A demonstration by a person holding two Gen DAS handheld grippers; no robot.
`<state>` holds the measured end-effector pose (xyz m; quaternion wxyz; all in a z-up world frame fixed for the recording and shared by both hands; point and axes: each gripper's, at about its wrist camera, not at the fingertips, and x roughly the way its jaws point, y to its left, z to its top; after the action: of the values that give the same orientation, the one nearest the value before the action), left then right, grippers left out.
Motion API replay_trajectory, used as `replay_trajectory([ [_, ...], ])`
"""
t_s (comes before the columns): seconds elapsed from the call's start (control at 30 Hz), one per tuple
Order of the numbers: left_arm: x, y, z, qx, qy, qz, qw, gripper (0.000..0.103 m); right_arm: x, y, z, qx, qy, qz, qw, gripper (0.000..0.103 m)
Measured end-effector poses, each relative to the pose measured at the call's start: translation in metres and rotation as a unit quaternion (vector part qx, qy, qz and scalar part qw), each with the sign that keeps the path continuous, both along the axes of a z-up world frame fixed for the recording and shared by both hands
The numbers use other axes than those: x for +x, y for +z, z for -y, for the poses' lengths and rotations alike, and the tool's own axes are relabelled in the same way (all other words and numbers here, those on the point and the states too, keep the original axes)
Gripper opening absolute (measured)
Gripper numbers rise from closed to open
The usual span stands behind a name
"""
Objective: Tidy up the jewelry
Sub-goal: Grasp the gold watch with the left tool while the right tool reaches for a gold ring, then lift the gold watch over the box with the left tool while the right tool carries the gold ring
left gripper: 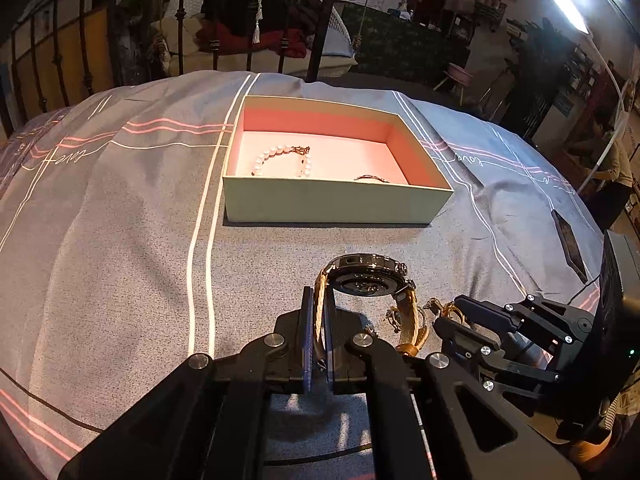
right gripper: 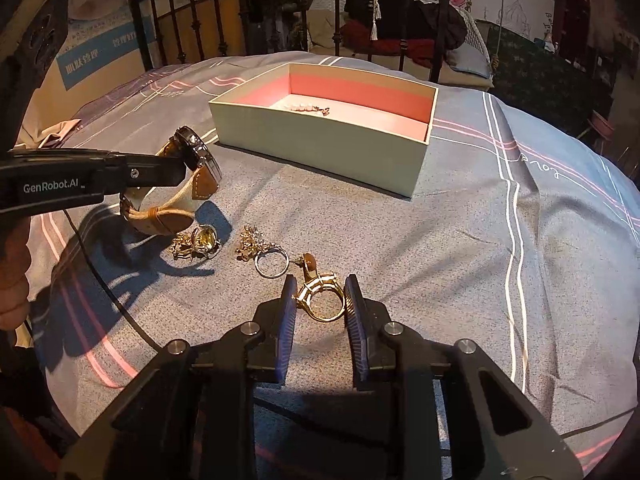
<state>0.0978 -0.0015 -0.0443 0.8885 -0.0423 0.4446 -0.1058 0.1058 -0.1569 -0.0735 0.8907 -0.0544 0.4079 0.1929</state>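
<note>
1. The left gripper [left gripper: 319,308] has its jaws pressed onto the strap of the watch [left gripper: 370,278]. The watch case stands just past the fingertips, and the loose end of the strap trails off to their right.
2. The right gripper [right gripper: 320,300] has its jaws part-spread, with the gold ring [right gripper: 322,300] lying on the bedspread [right gripper: 460,260] between the pads [right gripper: 289,312]. They flank it closely, but whether they touch it I cannot tell.
3. The step in hand looks like a double pick-up: watch already gripped, ring about to be.
4. The next move calls for the right jaws to close squarely across the ring band (it is small and may slip or tip). Both pieces must then be carried forward to the open box [left gripper: 336,200], which sits well ahead of both grippers.
5. The left view looks down into the box and shows a pearl bracelet [left gripper: 282,160] and a thin dark bangle [left gripper: 372,178] on its pink floor. The right view shows only a few pearls over the near wall.
6. The right view alone shows the remaining jewelry just ahead and left of its jaws: a silver ring [right gripper: 272,263], a glittery cluster [right gripper: 250,243], an amber-stone piece [right gripper: 204,240], and a small brown earring [right gripper: 309,264].
</note>
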Motion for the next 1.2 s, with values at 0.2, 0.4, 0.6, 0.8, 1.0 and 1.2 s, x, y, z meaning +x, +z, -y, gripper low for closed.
replay_trajectory([
  [0.2,0.000,0.001,-0.002,0.002,0.006,0.002,1.0000,0.004,-0.005,0.006,0.004,0.022,-0.007,0.000,1.000,0.026],
  [0.4,0.011,0.007,0.001,0.005,0.005,0.010,0.9999,0.004,0.006,0.024,0.001,0.032,-0.001,0.015,0.999,0.026],
  [0.6,0.039,0.034,0.004,0.003,0.015,0.040,0.9991,0.004,0.040,0.057,0.000,0.040,-0.002,0.049,0.998,0.026],
  [0.8,0.076,0.057,0.006,0.014,0.036,0.067,0.9970,0.004,0.083,0.078,0.004,0.064,-0.025,0.060,0.996,0.026],
  [1.0,0.112,0.064,0.009,0.020,0.047,0.067,0.9964,0.004,0.124,0.090,0.003,0.062,-0.047,0.061,0.995,0.026],
  [1.2,0.139,0.048,0.012,0.021,0.057,0.036,0.9975,0.005,0.149,0.078,-0.006,0.043,-0.053,0.045,0.997,0.026],
])
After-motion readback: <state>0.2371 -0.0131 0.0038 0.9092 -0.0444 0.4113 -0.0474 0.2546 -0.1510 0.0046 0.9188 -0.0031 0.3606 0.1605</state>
